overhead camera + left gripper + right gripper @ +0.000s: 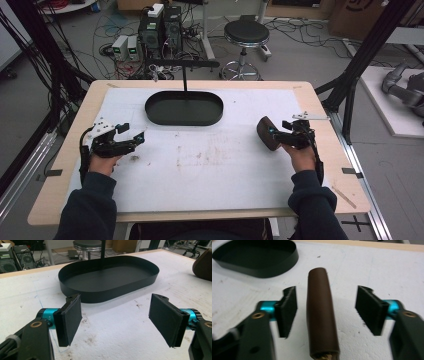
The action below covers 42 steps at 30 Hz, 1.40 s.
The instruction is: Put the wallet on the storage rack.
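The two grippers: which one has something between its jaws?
The right gripper: a brown leather-like case stands between its open jaws, untouched by either pad. The left gripper has just bare white table cover between its jaws.

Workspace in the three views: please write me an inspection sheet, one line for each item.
Surface: white sheet on a wooden table, with brown stains.
Job's things: black oval tray, empty; brown cylinder-like object lying between the right tool's open jaws, untouched.
Clutter: nothing seen on the table.
Grippers: left tool open, empty, facing the tray; right tool open around the brown object.
Cables: one trails along each forearm.
Surroundings: stool, computers, floor cables.
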Motion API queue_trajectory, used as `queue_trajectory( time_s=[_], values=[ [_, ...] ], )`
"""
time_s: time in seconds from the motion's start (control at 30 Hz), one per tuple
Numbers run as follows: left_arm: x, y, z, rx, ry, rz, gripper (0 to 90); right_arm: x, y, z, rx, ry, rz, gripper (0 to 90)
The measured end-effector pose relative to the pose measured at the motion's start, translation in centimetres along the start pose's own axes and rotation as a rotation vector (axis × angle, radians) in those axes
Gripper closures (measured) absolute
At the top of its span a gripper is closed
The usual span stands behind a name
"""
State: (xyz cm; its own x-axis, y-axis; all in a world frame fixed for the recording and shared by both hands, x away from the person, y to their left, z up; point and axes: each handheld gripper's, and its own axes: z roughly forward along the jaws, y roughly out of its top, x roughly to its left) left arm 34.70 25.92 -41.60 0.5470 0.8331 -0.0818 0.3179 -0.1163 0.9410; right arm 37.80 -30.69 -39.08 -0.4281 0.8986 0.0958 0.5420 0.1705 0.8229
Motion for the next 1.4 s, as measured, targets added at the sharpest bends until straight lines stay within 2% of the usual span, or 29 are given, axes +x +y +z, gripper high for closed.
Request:
queue_trajectory(
  time_s=[0.07,0.1,0.13,0.17,0.3,0.33,0.37,0.4,0.47,0.5,0.6,0.7,0.77,0.83,0.9,0.97,1.13,1.17,1.2,1.4],
  values=[
    [0.0,0.0,0.0,0.003,-0.003,0.001,26.3,0.5,-0.1,0.7,0.026,-0.008,-0.043,28.6],
    [0.0,0.0,0.0,0.002,-0.005,0.001,26.3,0.8,-0.4,1.5,0.053,-0.013,-0.087,27.4],
    [-0.1,0.0,0.0,0.002,-0.005,0.001,26.3,0.8,-0.4,1.5,0.053,-0.013,-0.087,27.4],
    [-0.1,0.0,0.0,0.002,-0.005,0.001,26.3,0.9,-0.6,2.2,0.08,-0.018,-0.107,27.3],
    [0.0,0.0,0.0,0.004,-0.005,0.001,26.3,0.8,-0.9,2.8,0.095,-0.022,-0.115,28.2],
    [-0.1,-0.1,0.1,0.003,-0.006,0.001,26.3,0.6,-1.1,3.0,0.101,-0.017,-0.126,31.1],
    [-0.1,-0.1,0.0,0.004,-0.006,0.001,26.3,0.4,-1.3,3.2,0.116,0.008,-0.131,43.0],
    [-0.1,-0.1,0.1,0.005,-0.006,0.001,26.3,0.4,-1.3,3.2,0.116,0.008,-0.131,43.0],
    [-0.1,-0.1,0.1,0.007,-0.006,0.004,26.3,0.2,-1.4,3.2,0.129,0.023,-0.1,57.4],
    [-0.1,-0.1,0.1,0.01,-0.006,0.007,26.3,0.1,-1.3,3.1,0.125,0.027,-0.09,61.6],
    [-0.2,-0.1,0.2,0.013,-0.006,0.013,26.3,0.2,-1.1,2.7,0.103,0.028,-0.076,64.4],
    [-0.2,-0.1,0.2,0.013,-0.003,0.017,26.3,0.7,-0.5,2.5,0.066,0.034,-0.091,64.8],
    [-0.2,-0.2,0.1,0.017,-0.007,0.02,26.3,1.4,0.5,2.6,0.038,0.054,-0.107,64.7],
    [-0.3,-0.2,0.2,0.021,-0.015,0.026,26.3,1.7,0.9,2.8,0.034,0.065,-0.112,64.7],
    [-0.5,-0.1,0.2,0.018,-0.022,0.035,26.3,2.4,1.7,3.4,0.028,0.107,-0.116,64.5],
    [-0.5,-0.1,0.1,0.008,-0.025,0.036,26.3,3.3,2.7,4.4,0.032,0.136,-0.141,64.4],
    [-0.6,-0.2,0.0,-0.011,-0.029,0.033,26.2,6.0,5.8,7.2,0.023,0.215,-0.162,64.2],
    [-0.6,-0.2,0.0,-0.011,-0.03,0.035,26.3,7.0,7.2,8.6,0.022,0.243,-0.176,64.2],
    [-0.6,-0.2,-0.1,-0.017,-0.028,0.036,26.3,7.0,7.2,8.6,0.022,0.243,-0.176,64.2],
    [-0.1,-0.4,-0.5,-0.026,-0.009,0.026,25.8,9.8,9.9,13.1,0.035,0.265,-0.176,64.2]
  ],
)
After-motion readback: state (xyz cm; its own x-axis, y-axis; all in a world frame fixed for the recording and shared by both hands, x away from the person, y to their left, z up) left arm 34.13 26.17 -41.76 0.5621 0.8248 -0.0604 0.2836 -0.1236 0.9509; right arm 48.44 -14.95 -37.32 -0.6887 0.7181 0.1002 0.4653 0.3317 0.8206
